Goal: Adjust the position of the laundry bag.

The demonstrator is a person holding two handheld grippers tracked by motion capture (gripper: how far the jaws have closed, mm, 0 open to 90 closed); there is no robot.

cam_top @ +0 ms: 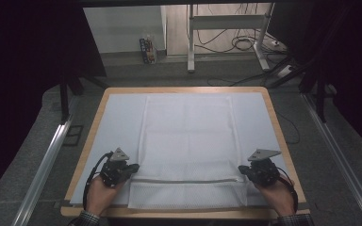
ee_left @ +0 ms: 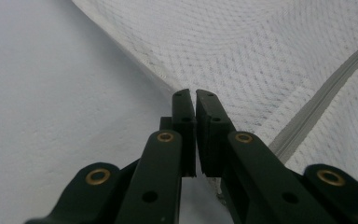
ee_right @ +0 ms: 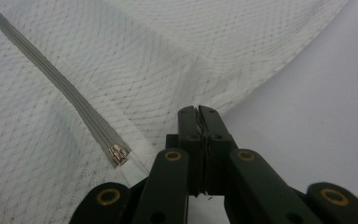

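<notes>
A white mesh bag (cam_top: 188, 136) lies flat on a pale sheet (cam_top: 118, 117) that covers the wooden table (cam_top: 87, 141). A grey zipper (cam_top: 184, 180) runs across the bag near its front end. My left gripper (cam_top: 134, 168) is at the bag's left edge by the zipper. In the left gripper view its jaws (ee_left: 196, 93) are pressed on the hem of the mesh (ee_left: 242, 51). My right gripper (cam_top: 242, 169) is at the right edge. In the right gripper view it (ee_right: 199, 109) is shut on the mesh (ee_right: 168, 56), with the zipper slider (ee_right: 119, 155) just to the left of the jaws.
Bare sheet lies on both sides of the bag (ee_left: 51, 93) (ee_right: 317, 102). Metal rails (cam_top: 47, 160) (cam_top: 339, 155) run along the floor on each side of the table. Beyond the far edge stand desk legs (cam_top: 191, 42) with cables and a small box (cam_top: 147, 49).
</notes>
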